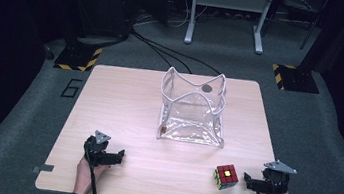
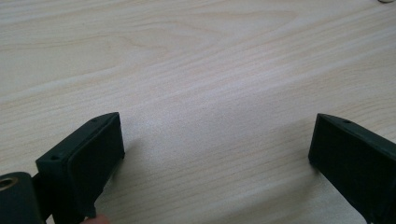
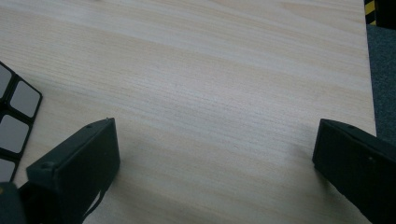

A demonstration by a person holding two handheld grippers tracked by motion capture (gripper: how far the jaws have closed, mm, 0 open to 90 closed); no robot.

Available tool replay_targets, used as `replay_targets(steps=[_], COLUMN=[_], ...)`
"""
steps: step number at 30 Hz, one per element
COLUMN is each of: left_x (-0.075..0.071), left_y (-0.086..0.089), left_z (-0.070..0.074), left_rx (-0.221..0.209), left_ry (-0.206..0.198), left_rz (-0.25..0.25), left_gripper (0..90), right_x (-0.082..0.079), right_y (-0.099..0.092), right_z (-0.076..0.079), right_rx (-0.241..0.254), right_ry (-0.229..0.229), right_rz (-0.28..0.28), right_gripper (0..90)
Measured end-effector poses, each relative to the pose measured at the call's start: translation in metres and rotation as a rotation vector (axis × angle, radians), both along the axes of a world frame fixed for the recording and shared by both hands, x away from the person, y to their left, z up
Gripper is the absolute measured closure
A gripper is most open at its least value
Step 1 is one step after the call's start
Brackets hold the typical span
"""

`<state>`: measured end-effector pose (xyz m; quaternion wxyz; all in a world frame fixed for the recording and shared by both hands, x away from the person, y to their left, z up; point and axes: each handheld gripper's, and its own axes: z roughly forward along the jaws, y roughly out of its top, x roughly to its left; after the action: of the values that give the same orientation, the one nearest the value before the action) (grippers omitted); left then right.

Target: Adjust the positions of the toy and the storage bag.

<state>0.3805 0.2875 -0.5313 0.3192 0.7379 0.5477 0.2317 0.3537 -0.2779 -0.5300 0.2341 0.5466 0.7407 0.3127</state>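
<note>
A colourful puzzle cube [image 1: 226, 177] sits on the wooden table [image 1: 124, 101] near its front right; its white face [image 3: 14, 116] shows at the left edge of the right gripper view. My right gripper [image 1: 255, 182] rests just right of the cube, open, with bare wood between its jaws [image 3: 215, 154]. My left gripper [image 1: 112, 157] rests near the front left of the table, open and holding nothing [image 2: 215, 149]. A clear plastic bag [image 1: 192, 109] with white trim stands open-topped in the middle of the table, beyond both grippers.
The table's right edge [image 3: 371, 93] lies close to my right gripper, with grey carpet beyond it. A white metal stand [image 1: 227, 13] and cables sit on the floor behind the table. Yellow-black striped bases [image 1: 79, 57] flank the far corners.
</note>
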Motion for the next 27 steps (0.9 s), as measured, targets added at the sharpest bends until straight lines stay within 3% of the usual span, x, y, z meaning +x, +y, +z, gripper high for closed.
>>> replay_targets(steps=[7,13,21,27], left_x=[0.0014,-0.0005,0.0019,0.0019], left_y=[-0.0028,-0.0063,-0.0035,-0.0037], left_z=[-0.0001,0.0008,-0.0001,0.0], left_rx=[0.001,0.04,-0.002,0.0], left_ry=[0.0,-0.021,0.004,0.003], left_rz=[0.007,0.005,0.01,0.01], left_gripper=[2.4,2.5,2.8,2.8], right_x=[0.0001,0.0,0.0002,0.0003], right_y=[0.0025,0.0027,0.0025,0.0029], right_z=[0.0,0.0,-0.0001,-0.0001], right_rx=[0.005,0.005,0.001,0.007], right_ry=[0.002,0.003,0.001,0.0], right_rz=[-0.009,-0.012,-0.021,-0.031], right_gripper=[0.0,0.0,0.0,0.0])
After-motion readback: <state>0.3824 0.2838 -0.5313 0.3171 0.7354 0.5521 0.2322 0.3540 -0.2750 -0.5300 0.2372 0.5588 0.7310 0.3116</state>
